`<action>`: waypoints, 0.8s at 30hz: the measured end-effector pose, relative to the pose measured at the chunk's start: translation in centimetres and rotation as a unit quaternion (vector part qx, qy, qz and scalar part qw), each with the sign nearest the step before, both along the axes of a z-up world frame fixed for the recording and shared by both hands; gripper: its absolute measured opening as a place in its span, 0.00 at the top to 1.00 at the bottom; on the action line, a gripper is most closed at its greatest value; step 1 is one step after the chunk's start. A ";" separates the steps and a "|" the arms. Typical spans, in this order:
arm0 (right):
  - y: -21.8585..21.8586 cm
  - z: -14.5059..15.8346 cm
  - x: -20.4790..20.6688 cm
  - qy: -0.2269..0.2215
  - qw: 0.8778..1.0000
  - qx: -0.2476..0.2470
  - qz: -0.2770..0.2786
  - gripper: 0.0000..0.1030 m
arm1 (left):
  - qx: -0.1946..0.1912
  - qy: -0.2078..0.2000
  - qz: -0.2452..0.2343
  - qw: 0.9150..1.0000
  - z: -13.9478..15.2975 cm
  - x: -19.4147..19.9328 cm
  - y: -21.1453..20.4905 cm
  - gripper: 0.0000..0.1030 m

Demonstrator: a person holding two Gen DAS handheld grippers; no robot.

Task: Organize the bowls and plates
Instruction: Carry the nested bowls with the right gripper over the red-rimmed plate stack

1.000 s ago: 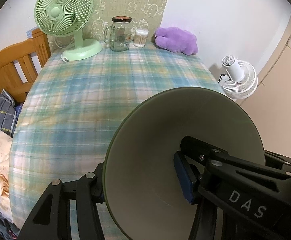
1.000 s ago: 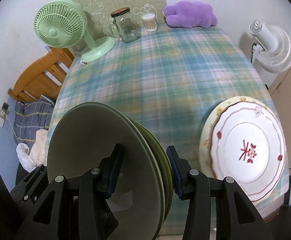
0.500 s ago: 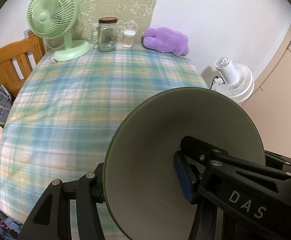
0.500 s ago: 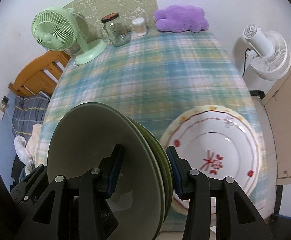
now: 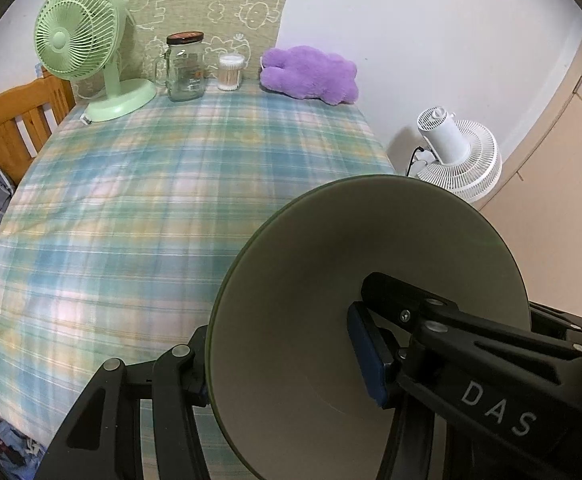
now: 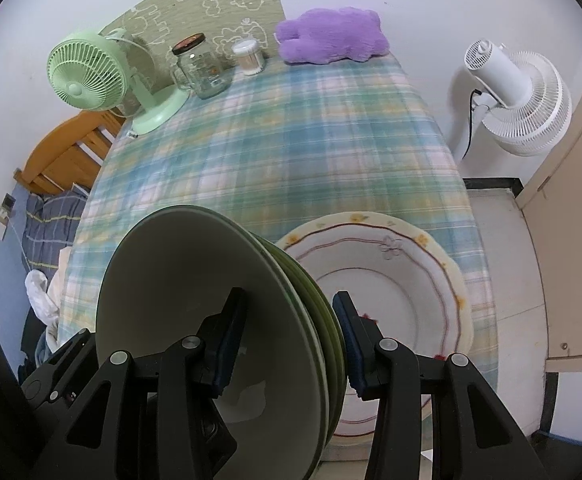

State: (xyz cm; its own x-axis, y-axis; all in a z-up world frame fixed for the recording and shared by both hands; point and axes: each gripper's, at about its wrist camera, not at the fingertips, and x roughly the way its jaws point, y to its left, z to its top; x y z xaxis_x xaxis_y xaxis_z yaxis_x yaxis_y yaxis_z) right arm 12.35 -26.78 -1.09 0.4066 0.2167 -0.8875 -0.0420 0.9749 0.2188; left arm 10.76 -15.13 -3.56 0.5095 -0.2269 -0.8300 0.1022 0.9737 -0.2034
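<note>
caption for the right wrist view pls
Right gripper shut on stacked green bowls beside a floral plate.

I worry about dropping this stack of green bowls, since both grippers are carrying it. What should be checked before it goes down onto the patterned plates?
1. Right gripper clamps the green bowls across their rims: ok.
2. Left gripper clamps the same stack: ok.
3. Bowls nested evenly: ok.
4. Patterned plates lie flat on the tablecloth: ok.
5. Stack centred over the plates: not ok, it sits to their left.
6. Height above the plates: cannot tell.
</note>
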 end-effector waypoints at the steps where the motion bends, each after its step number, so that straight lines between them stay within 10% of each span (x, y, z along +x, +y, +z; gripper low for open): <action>1: -0.4 -0.1 0.1 0.001 1.000 0.000 0.001 0.54 | 0.000 0.001 0.001 1.000 -0.1 0.0 -0.4 0.46; 24: -6.3 -2.9 1.9 0.036 0.999 -0.009 0.028 0.54 | -0.015 0.042 0.038 0.998 -3.4 1.2 -5.9 0.46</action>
